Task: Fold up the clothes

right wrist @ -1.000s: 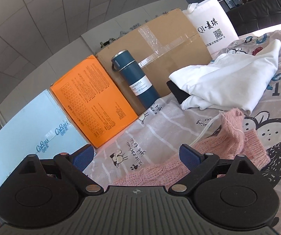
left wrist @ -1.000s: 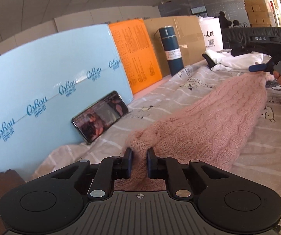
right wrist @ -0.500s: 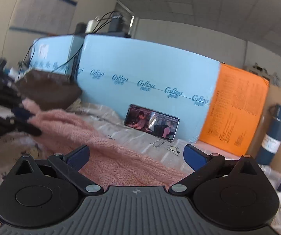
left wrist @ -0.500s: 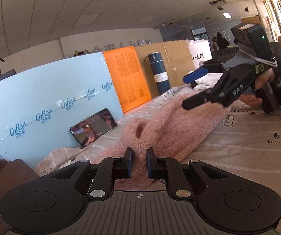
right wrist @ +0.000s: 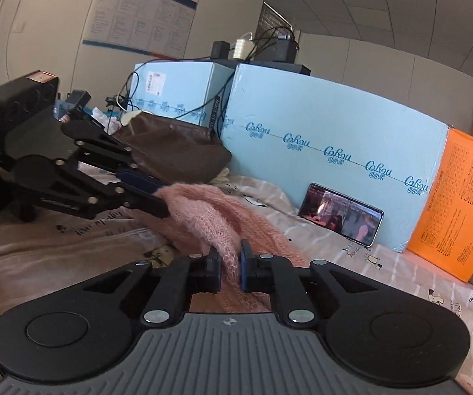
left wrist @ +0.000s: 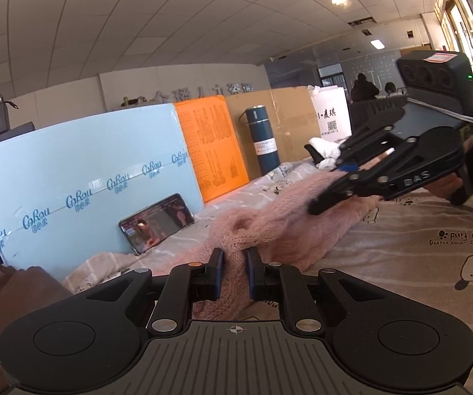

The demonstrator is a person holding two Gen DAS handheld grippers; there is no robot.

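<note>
Pink knit sweater (left wrist: 289, 223) lies bunched on the cartoon-print bedsheet (left wrist: 434, 250). Left gripper (left wrist: 235, 271) pinches one fold of it, jaws narrow. Right gripper (right wrist: 229, 270) pinches another fold likewise. Phone (right wrist: 342, 219) leans against blue foam board (right wrist: 319, 125).

Both grippers' fingers (right wrist: 213, 268) pinch the pink sweater (right wrist: 203, 210).

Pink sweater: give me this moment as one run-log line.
step: fold in progress | left gripper: shut on pink sweater | right gripper: shut on pink sweater | surface: printed bedsheet | nearby: phone
</note>
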